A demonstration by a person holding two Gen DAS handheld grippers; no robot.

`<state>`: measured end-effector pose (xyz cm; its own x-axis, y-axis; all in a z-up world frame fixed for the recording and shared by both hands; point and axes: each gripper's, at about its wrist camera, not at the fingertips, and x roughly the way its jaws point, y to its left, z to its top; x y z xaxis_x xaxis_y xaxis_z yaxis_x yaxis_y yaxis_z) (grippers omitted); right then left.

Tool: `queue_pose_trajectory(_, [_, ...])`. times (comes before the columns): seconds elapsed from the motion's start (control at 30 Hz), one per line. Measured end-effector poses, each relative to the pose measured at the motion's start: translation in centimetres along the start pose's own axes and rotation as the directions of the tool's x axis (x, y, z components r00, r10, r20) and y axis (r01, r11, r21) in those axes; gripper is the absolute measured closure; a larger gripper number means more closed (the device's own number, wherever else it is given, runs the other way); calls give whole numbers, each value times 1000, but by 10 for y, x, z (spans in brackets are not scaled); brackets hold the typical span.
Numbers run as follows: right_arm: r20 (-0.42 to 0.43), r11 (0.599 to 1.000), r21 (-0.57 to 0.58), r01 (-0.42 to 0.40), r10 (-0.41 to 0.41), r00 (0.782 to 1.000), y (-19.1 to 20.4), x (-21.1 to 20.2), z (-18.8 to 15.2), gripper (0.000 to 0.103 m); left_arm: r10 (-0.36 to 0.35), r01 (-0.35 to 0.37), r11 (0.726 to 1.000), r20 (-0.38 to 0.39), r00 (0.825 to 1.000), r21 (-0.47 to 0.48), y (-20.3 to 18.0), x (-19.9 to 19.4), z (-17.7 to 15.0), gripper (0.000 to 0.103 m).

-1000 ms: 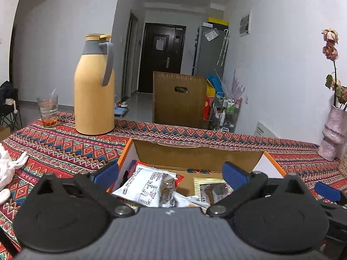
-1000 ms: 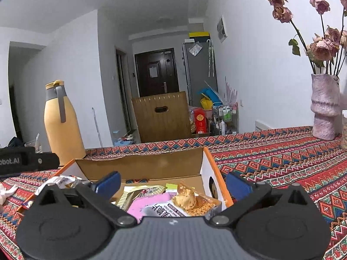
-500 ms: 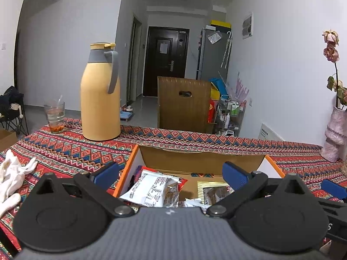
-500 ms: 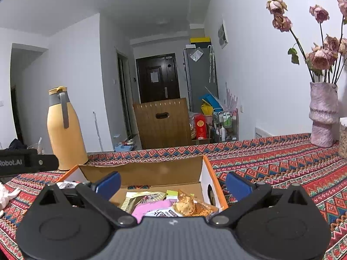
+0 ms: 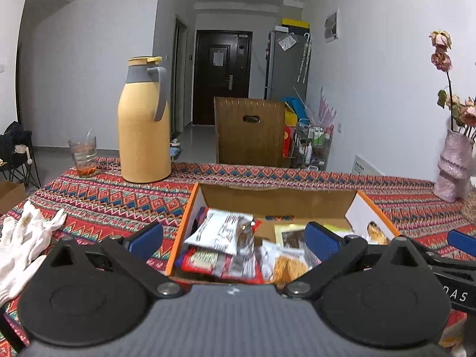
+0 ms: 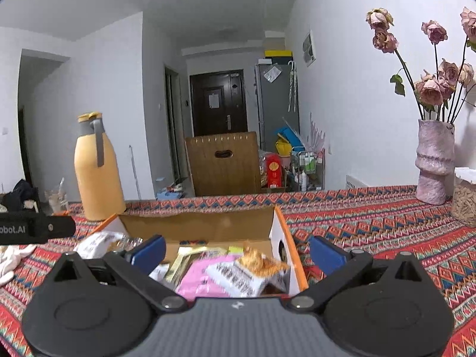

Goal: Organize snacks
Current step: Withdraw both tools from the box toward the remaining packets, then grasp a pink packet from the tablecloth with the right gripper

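An open cardboard box (image 5: 276, 199) with orange edges sits on the patterned tablecloth and holds several snack packets. A white packet (image 5: 220, 232) lies on top at its left, over a red one (image 5: 196, 260). In the right wrist view the box (image 6: 196, 227) holds a pink packet (image 6: 202, 278) and a white packet with a fried snack picture (image 6: 247, 273). My left gripper (image 5: 235, 239) is open and empty, just in front of the box. My right gripper (image 6: 236, 251) is open and empty, in front of the box's right end.
A yellow thermos (image 5: 144, 122) and a glass (image 5: 83, 156) stand at the back left. White gloves (image 5: 26, 238) lie at the left. A pink vase with dried roses (image 6: 434, 160) and a jar (image 6: 465, 196) stand at the right. A wooden chair (image 5: 250, 131) is behind the table.
Both grippers have pulled back and risen from the box, so more tablecloth and the box's near part show. Both stay open and empty.
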<state>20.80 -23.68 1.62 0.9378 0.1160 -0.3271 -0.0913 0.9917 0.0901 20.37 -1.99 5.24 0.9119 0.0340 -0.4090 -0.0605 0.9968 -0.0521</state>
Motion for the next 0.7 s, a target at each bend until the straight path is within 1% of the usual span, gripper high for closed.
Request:
queue_pose_trajectory(0.17, [-54, 999, -27, -21, 20, 998, 10, -11, -15, 0, -2, 2, 1000, -36, 999, 12, 12, -9, -14, 0])
queue_pose_trajectory(0.3, [-114, 998, -44, -46, 41, 993, 20, -15, -27, 0, 5, -3, 999, -73, 997, 32, 23, -12, -29, 0])
queue_pose_trajectory(0.5, [-205, 995, -51, -80, 68, 976, 39, -11, -36, 0, 29, -22, 998, -124, 992, 56, 43, -10, -51, 0])
queue_pose_trajectory(0.6, [-251, 995, -47, -91, 77, 965, 52, -5, -38, 0, 33, -28, 999, -143, 989, 39, 54, -6, -58, 0])
queue_pose_trajectory(0.7, [-291, 994, -40, -99, 84, 953, 62, 4, -39, 0, 31, -31, 999, -141, 990, 8, 64, -5, -62, 0])
